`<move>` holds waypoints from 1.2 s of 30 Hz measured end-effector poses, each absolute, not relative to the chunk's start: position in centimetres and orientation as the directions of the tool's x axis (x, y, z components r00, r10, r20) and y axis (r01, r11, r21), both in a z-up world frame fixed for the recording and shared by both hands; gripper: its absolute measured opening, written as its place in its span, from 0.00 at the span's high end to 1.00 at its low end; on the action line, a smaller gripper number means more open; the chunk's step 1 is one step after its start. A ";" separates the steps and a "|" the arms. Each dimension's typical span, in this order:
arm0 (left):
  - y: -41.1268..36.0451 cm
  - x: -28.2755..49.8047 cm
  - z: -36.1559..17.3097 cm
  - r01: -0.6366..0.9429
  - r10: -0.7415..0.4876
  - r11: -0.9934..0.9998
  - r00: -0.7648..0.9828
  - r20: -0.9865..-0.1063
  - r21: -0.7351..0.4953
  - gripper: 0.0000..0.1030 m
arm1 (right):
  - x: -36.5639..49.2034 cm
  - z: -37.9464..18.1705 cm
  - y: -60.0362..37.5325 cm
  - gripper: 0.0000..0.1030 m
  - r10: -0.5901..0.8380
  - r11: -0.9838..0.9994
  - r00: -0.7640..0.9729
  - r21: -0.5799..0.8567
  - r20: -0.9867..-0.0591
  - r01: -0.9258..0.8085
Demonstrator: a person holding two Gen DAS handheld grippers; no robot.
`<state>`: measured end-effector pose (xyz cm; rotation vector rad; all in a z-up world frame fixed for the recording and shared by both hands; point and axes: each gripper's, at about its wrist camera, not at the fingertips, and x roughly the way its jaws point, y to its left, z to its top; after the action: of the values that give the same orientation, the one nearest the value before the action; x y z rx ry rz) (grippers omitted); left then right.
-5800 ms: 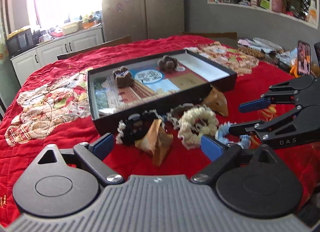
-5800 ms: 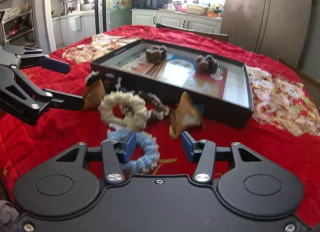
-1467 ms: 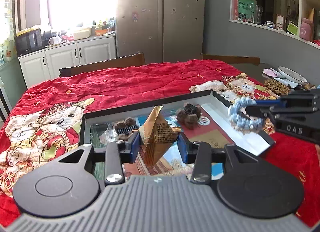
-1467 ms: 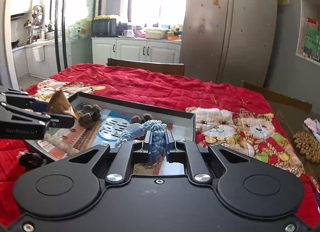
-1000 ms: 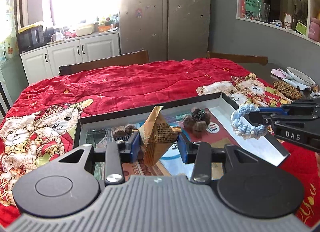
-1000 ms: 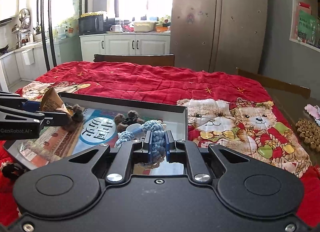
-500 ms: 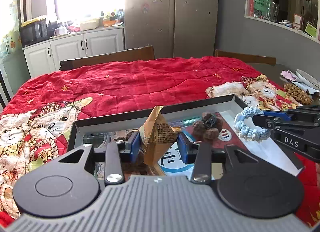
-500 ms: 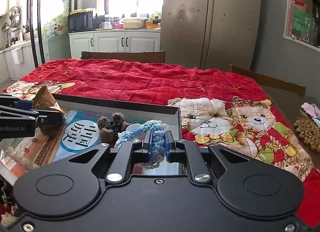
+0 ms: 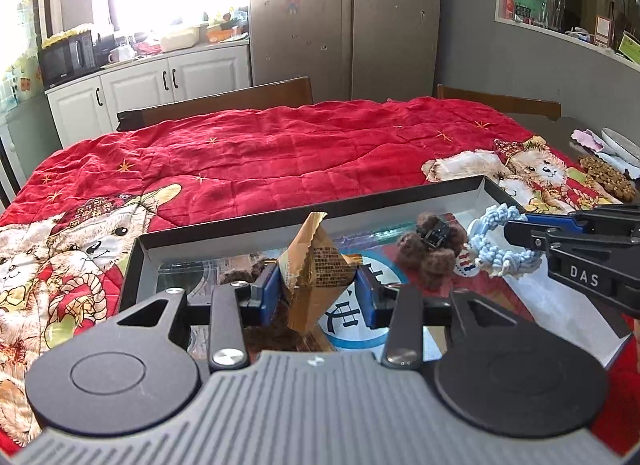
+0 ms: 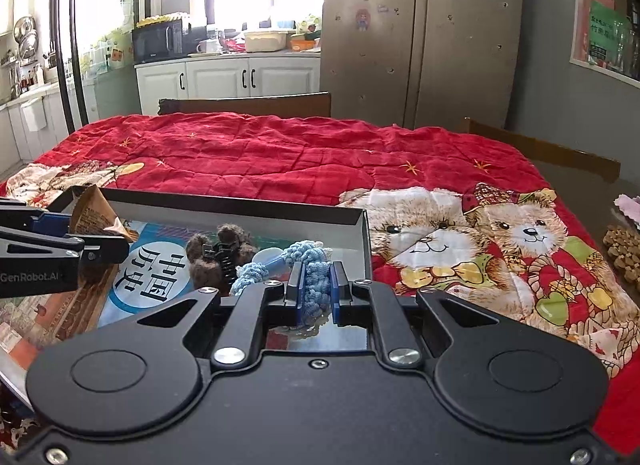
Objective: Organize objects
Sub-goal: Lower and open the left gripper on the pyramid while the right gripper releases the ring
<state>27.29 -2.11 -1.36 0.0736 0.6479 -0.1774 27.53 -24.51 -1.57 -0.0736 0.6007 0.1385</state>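
Note:
My left gripper (image 9: 316,291) is shut on a gold pyramid-shaped packet (image 9: 314,269) and holds it over the left part of the black tray (image 9: 280,221). My right gripper (image 10: 314,291) is shut on a light blue woolly scrunchie (image 10: 308,261) and holds it over the tray's right part (image 10: 240,205). The right gripper also shows in the left wrist view (image 9: 516,231) with the scrunchie (image 9: 496,249). The left gripper shows in the right wrist view (image 10: 100,235) with the packet (image 10: 92,213). A brown fuzzy hair clip (image 9: 432,251) lies in the tray between them.
The tray rests on a red quilt with bear prints (image 9: 280,153) over the table. Another brown fuzzy clip (image 9: 244,275) lies in the tray behind the left fingers. Wooden chairs (image 9: 224,103) stand at the far side. Dishes and a beaded mat (image 9: 604,173) sit at the right edge.
Both grippers have moved forward over the tray with their loads. The tray's far wall and the brown clip now sit closer in both views.

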 end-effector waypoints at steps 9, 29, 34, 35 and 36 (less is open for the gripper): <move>-3.1 27.6 -1.8 0.209 -0.137 0.977 0.781 -0.609 0.047 0.57 | 29.0 -2.1 -24.6 0.88 0.101 0.991 0.803 -0.010 -0.588 -0.132; -5.3 27.2 -2.8 0.257 -0.090 0.947 0.788 -0.609 0.192 0.53 | 30.0 -2.8 -23.9 0.88 0.080 0.988 0.755 -0.049 -0.650 -0.147; -5.7 27.2 -3.3 0.270 -0.082 0.939 0.776 -0.625 0.212 0.53 | 30.2 -3.0 -23.7 0.87 0.072 0.986 0.746 -0.063 -0.662 -0.151; -5.7 27.3 -3.4 0.269 -0.080 0.940 0.773 -0.629 0.211 0.53 | 30.2 -3.0 -23.7 0.87 0.072 0.987 0.744 -0.062 -0.665 -0.151; -5.6 27.4 -3.5 0.268 -0.082 0.941 0.771 -0.632 0.205 0.53 | 30.2 -3.0 -23.7 0.87 0.073 0.986 0.743 -0.062 -0.666 -0.152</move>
<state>27.38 -5.63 -3.51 0.2932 0.6658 -0.1925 30.21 -23.73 -3.04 -0.1152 0.7238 0.1236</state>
